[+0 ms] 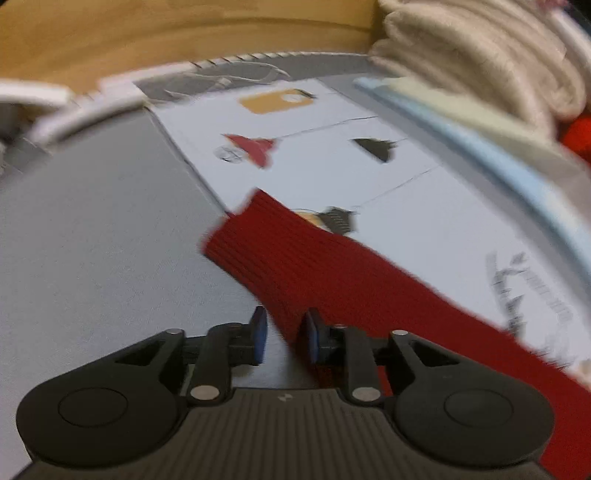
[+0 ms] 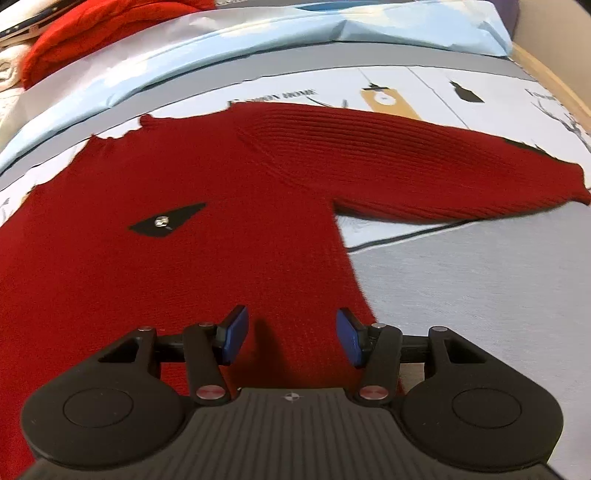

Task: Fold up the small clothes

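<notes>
Red knit sweater (image 2: 207, 229) lies flat, front up, on a printed bed sheet (image 2: 480, 288). A black patch (image 2: 166, 223) with a small silver emblem sits on the chest. One sleeve (image 2: 424, 166) runs out toward 2 o'clock in the right wrist view, cuff at the frame edge.

Right gripper (image 2: 291, 338) hovers over the sweater body near its side edge, jaws spread, nothing between them.

Left gripper (image 1: 284, 338) sits at the sleeve (image 1: 295, 266) edge, blue pads parted. Frame blurred; cannot tell whether cloth is pinched.

No containers visible. Folded cream knit (image 1: 480, 55) and a bright red garment (image 2: 92, 40) are stacked at 11 o'clock beyond the sheet's light-blue border (image 2: 332, 29).
</notes>
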`<state>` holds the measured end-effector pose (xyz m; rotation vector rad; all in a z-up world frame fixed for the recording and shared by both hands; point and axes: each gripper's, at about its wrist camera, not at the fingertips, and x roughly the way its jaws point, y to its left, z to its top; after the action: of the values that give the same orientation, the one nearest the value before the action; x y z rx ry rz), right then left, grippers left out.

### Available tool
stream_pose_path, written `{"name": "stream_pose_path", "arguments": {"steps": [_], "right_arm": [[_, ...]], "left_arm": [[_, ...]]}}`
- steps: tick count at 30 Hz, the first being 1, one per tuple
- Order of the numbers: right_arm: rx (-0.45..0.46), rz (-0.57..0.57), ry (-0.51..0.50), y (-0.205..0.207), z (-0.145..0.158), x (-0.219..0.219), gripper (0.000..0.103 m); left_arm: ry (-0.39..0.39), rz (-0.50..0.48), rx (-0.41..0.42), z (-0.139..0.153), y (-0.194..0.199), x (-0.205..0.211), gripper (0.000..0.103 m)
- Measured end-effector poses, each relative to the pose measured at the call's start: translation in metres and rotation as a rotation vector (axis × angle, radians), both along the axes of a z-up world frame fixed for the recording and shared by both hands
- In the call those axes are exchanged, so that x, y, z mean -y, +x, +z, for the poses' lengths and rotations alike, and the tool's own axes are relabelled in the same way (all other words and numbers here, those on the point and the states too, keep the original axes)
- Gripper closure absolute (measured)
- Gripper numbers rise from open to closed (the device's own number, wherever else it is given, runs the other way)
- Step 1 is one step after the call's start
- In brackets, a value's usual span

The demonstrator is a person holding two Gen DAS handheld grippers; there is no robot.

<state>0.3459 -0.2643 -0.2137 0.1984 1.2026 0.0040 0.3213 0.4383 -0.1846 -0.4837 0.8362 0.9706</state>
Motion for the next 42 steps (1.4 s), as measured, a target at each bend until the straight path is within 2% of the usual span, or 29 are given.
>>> {"name": "stream_pose_path", "arguments": {"steps": [2,3,5,8,9,11,12,14,15,16,19,20,23,25,27,28,30,31,33,34,36,39,42], "right_arm": [[-0.012,-0.021,-0.007,-0.001,-0.006,0.007,0.048],[-0.019,-0.036,-0.012,-0.001,-0.009,0.01,0.048],[-0.044,-0.066,-0.018,-0.002,-0.016,0.018,0.048],[-0.085,-0.082,-0.033,-0.003,-0.028,0.023,0.048],[-0.09,-0.089,-0.025,-0.003,-0.03,0.025,0.048],[-0.096,-0.1,-0.01,-0.005,-0.03,0.029,0.048],[-0.098,-0.099,-0.008,-0.005,-0.03,0.03,0.048],[-0.106,-0.095,-0.003,-0.007,-0.031,0.032,0.049],[-0.108,-0.089,-0.001,-0.008,-0.032,0.033,0.05],[-0.107,-0.083,0.001,-0.009,-0.033,0.033,0.056],[-0.11,-0.067,0.024,-0.012,-0.031,0.039,0.071],[-0.113,-0.072,0.034,-0.013,-0.03,0.042,0.072],[-0.108,-0.124,0.088,-0.015,-0.026,0.053,0.073],[-0.074,-0.166,0.131,-0.015,-0.02,0.062,0.073],[-0.006,-0.233,0.187,-0.016,-0.01,0.077,0.073],[0.026,-0.266,0.203,-0.016,-0.006,0.085,0.073],[0.082,-0.323,0.219,-0.017,0.001,0.102,0.073],[0.1,-0.344,0.225,-0.018,0.003,0.109,0.073],[0.131,-0.383,0.239,-0.02,0.006,0.124,0.077],[0.148,-0.397,0.242,-0.022,0.006,0.132,0.078],[0.174,-0.436,0.227,-0.027,0.006,0.151,0.078],[0.202,-0.507,0.229,-0.033,0.004,0.175,0.074],[0.219,-0.58,0.241,-0.033,0.002,0.2,0.062]], "left_arm": [[0.072,-0.013,-0.014,0.019,0.005,0.022,0.077],[0.096,-0.065,0.022,0.031,0.009,0.039,0.077],[0.108,-0.25,0.106,0.047,0.022,0.081,0.077],[0.005,-0.612,0.199,0.05,0.04,0.151,0.075],[-0.017,-0.697,0.206,0.047,0.043,0.17,0.075],[-0.068,-0.882,0.176,0.031,0.048,0.21,0.075],[-0.071,-0.939,0.151,0.022,0.049,0.223,0.075],[-0.054,-1.023,0.028,-0.004,0.049,0.248,0.075],[-0.061,-1.023,-0.069,-0.02,0.052,0.255,0.074],[-0.05,-0.998,-0.083,-0.023,0.049,0.259,0.074],[-0.088,-0.942,-0.189,0.0,0.06,0.267,0.074],[-0.069,-0.936,-0.185,0.017,0.06,0.272,0.074],[-0.006,-0.943,-0.096,0.078,0.045,0.296,0.072],[-0.048,-0.906,0.012,0.114,0.024,0.311,0.069],[-0.12,-0.886,0.12,0.134,0.004,0.324,0.063],[-0.14,-0.883,0.171,0.137,-0.007,0.333,0.06],[-0.119,-0.905,0.208,0.126,-0.018,0.35,0.06],[-0.092,-0.925,0.184,0.116,-0.019,0.36,0.06],[-0.051,-0.946,0.016,0.092,0.006,0.384,0.063],[-0.054,-0.956,-0.001,0.086,0.014,0.389,0.063],[-0.068,-0.973,0.025,0.088,0.027,0.391,0.063],[-0.041,-0.999,0.065,0.097,0.033,0.392,0.063],[-0.041,-0.993,0.014,0.088,0.039,0.387,0.063]]}}
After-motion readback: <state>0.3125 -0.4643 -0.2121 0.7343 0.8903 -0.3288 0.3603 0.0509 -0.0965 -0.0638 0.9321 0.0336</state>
